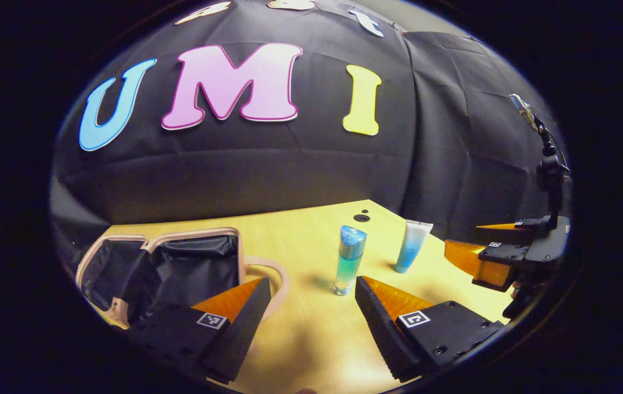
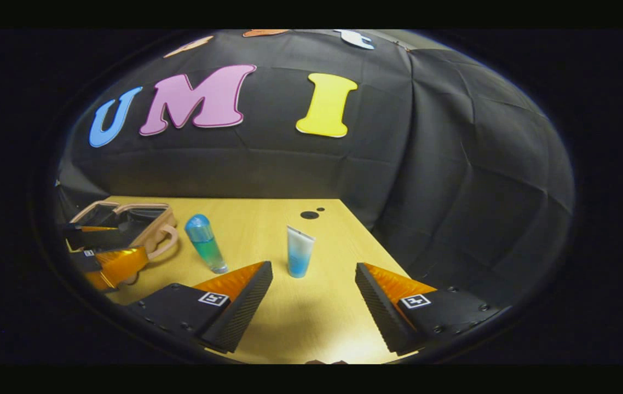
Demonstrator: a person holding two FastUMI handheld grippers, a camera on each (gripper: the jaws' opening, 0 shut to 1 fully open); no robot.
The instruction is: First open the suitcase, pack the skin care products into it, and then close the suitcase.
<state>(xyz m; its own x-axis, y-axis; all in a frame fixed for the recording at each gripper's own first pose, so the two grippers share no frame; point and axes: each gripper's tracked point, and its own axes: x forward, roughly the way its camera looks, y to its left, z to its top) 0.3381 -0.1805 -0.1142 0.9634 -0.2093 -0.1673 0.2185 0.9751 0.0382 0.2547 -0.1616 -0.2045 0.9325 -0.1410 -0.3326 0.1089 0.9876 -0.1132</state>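
Note:
A small suitcase [image 1: 163, 262] with a pale pink rim lies open on the wooden table, its black lining showing; it also appears at the left as the suitcase [image 2: 142, 219]. A clear bottle with blue-green liquid [image 1: 349, 260] [image 2: 206, 243] stands upright to its right. Beyond it stands a white-to-blue tube [image 1: 413, 246] [image 2: 299, 251] on its cap. My left gripper [image 1: 311, 284] is open above the table, just short of the bottle. Also open, my right gripper [image 2: 314, 271] hovers with the tube just beyond its gap. From the left gripper view, the right gripper [image 1: 495, 251] sits at the far right.
The wooden table [image 1: 311, 339] ends at the black cloth wall behind. Two small dark holes [image 1: 362, 216] mark the tabletop near its far corner. A dark stand with a clip [image 1: 549, 164] rises at the right in the left gripper view.

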